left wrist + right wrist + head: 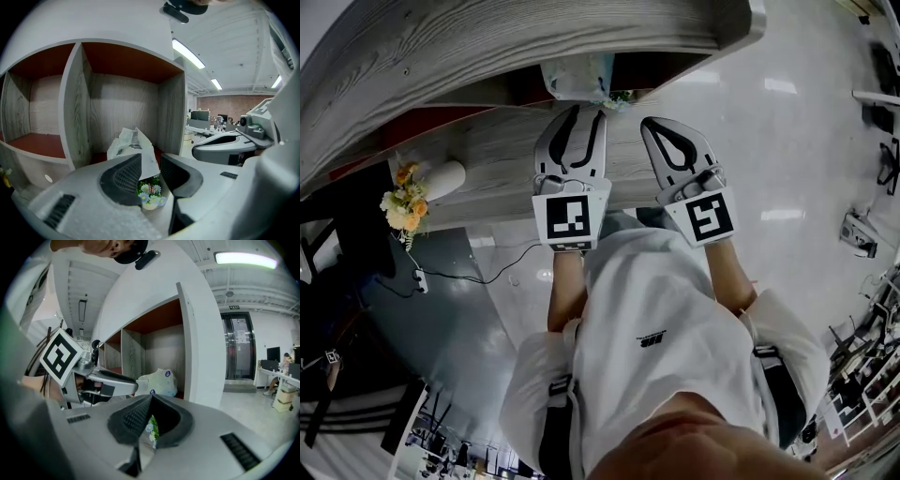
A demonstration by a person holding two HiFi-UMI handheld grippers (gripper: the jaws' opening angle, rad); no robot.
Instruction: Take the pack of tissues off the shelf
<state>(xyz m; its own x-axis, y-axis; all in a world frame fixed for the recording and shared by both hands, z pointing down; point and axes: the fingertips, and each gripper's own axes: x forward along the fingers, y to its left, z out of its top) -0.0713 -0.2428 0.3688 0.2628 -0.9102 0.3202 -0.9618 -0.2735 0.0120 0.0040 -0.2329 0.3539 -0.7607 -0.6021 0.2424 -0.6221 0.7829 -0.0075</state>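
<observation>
**The pack of tissues in the end compartment of the shelf**

We see a pale, crumpled plastic wrapper with a flower print at its near end. It lies on the compartment's red-brown floor, close to the front edge.

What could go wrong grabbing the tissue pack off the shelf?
The left tongs stand open at the near end of the pack of tissues; closing here may pinch only loose wrapper and slip. The pack lies near the shelf's side wall, which a jaw might catch. The right tongs are shut, no backup.
</observation>
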